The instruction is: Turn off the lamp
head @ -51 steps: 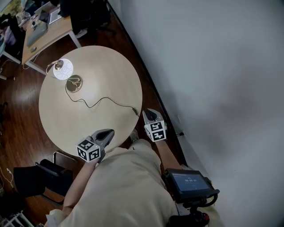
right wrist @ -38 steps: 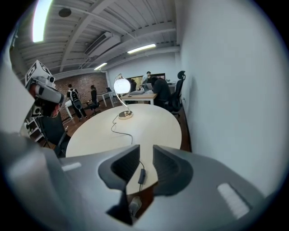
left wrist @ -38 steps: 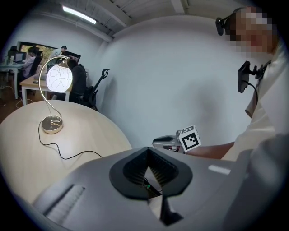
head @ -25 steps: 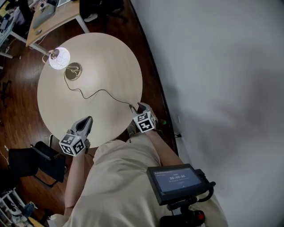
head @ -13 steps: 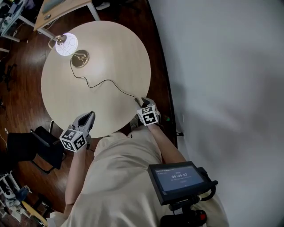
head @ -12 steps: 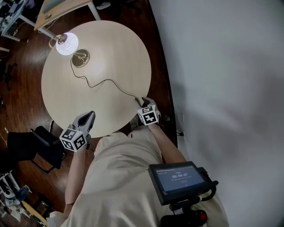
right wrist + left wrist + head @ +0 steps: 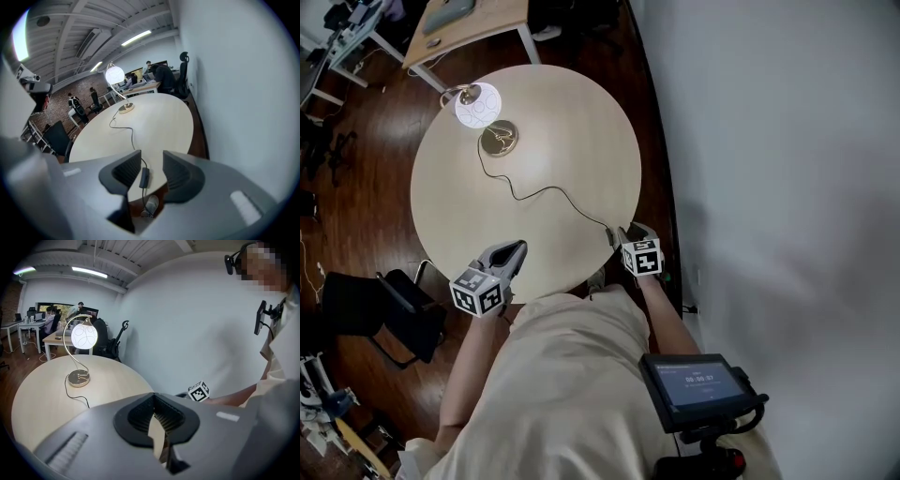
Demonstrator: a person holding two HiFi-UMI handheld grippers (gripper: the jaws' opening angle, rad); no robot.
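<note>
Since the lamp's switch (image 7: 144,178) lies at the table's (image 7: 159,122) near edge, the right gripper (image 7: 152,161) straddles it, jaws apart, not yet pressing; the left gripper (image 7: 154,401) waits closed, empty.

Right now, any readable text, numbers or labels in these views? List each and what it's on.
Nothing can be read.
Screen, bottom of head view: pale characters, too small to read.
Left gripper: black-and-white square patterns only, no letters.
Right gripper: the same.
Lamp and table: no print visible.
</note>
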